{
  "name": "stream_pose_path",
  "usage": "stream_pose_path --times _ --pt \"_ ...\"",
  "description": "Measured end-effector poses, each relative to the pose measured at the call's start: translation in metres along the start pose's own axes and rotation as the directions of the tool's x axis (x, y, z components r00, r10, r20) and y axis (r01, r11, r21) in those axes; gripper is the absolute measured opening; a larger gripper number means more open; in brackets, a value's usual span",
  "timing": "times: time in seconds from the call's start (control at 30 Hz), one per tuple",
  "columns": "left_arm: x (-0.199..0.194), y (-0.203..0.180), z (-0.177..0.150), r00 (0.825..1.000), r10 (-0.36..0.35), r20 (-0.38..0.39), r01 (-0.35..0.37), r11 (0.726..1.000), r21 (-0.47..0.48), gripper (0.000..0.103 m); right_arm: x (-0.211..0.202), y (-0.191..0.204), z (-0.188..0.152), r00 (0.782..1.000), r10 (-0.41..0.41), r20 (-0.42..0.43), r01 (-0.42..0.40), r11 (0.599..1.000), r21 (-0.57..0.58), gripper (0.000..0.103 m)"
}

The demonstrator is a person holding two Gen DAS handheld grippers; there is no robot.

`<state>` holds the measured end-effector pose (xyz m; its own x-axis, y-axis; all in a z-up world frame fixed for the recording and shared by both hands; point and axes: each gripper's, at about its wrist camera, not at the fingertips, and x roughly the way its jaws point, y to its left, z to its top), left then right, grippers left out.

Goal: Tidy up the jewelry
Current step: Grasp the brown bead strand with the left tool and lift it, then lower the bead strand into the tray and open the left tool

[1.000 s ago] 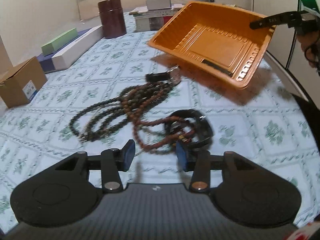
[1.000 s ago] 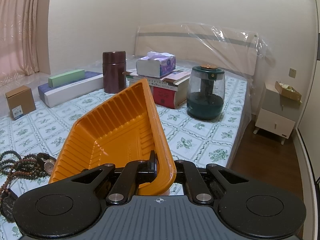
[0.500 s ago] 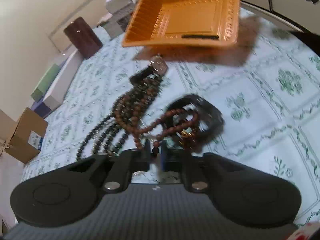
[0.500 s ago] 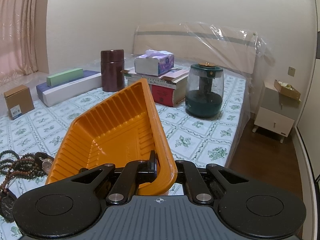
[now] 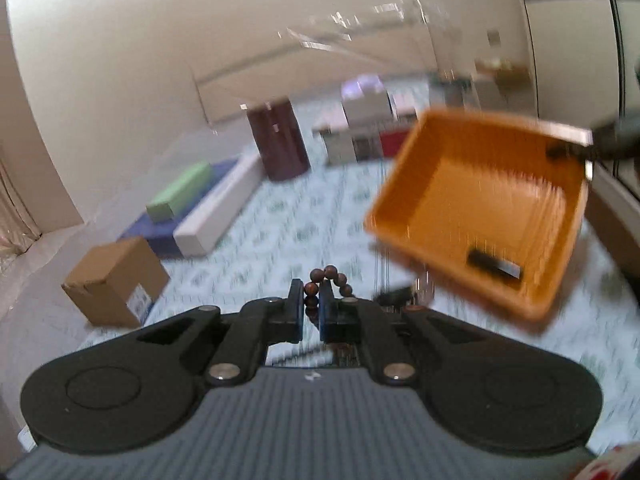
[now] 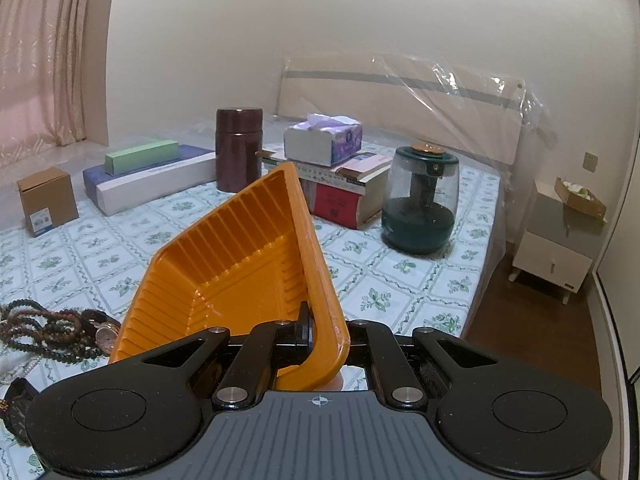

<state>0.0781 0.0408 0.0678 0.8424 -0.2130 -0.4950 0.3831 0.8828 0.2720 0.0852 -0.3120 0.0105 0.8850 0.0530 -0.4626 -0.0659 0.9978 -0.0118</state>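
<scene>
Left gripper (image 5: 311, 307) is clamped on a strand of round brown wooden beads (image 5: 330, 276), bottom centre of frame. Tray (image 5: 480, 208), rigid ribbed orange plastic, hangs tilted up-right of it, mouth toward the beads. Right gripper (image 6: 320, 332) is pinched on the tray rim. More beads (image 6: 36, 328) lie lower left on the sheet.

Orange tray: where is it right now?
The orange tray is held tilted above the bed, its rim pinched by the right gripper; in the left wrist view it sits right of the left gripper holding the brown bead strand.
</scene>
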Motion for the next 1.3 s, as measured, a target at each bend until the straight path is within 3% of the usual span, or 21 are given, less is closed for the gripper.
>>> stream_pose_path --times 0.47,0.83,1.0,1.17,1.3 --pt "-0.019 0.017 0.094 0.988 -0.042 0.146 0.06 0.991 -0.12 0.006 -0.006 0.006 0.007 1.0 0.0 0.014 0.001 1.0 -0.006 0.008" --pt "0.005 -0.03 0.139 0.963 -0.197 0.185 0.222 0.967 -0.127 0.006 -0.007 0.011 0.009 1.0 -0.014 0.011 0.014 1.0 -0.011 0.008" --pt "0.035 -0.064 0.146 0.947 -0.283 0.152 0.302 0.945 -0.124 0.006 -0.007 0.011 0.009 1.0 -0.012 0.009 0.012 1.0 -0.002 0.008" --pt "0.071 -0.095 0.14 0.918 -0.388 0.077 0.395 0.91 -0.129 0.006 -0.005 0.01 0.008 1.0 -0.009 0.007 0.009 1.0 0.006 0.008" --pt "0.096 -0.113 0.13 0.903 -0.43 0.007 0.427 0.897 -0.116 0.006 -0.003 0.009 0.008 1.0 -0.007 0.004 0.007 1.0 0.012 0.008"
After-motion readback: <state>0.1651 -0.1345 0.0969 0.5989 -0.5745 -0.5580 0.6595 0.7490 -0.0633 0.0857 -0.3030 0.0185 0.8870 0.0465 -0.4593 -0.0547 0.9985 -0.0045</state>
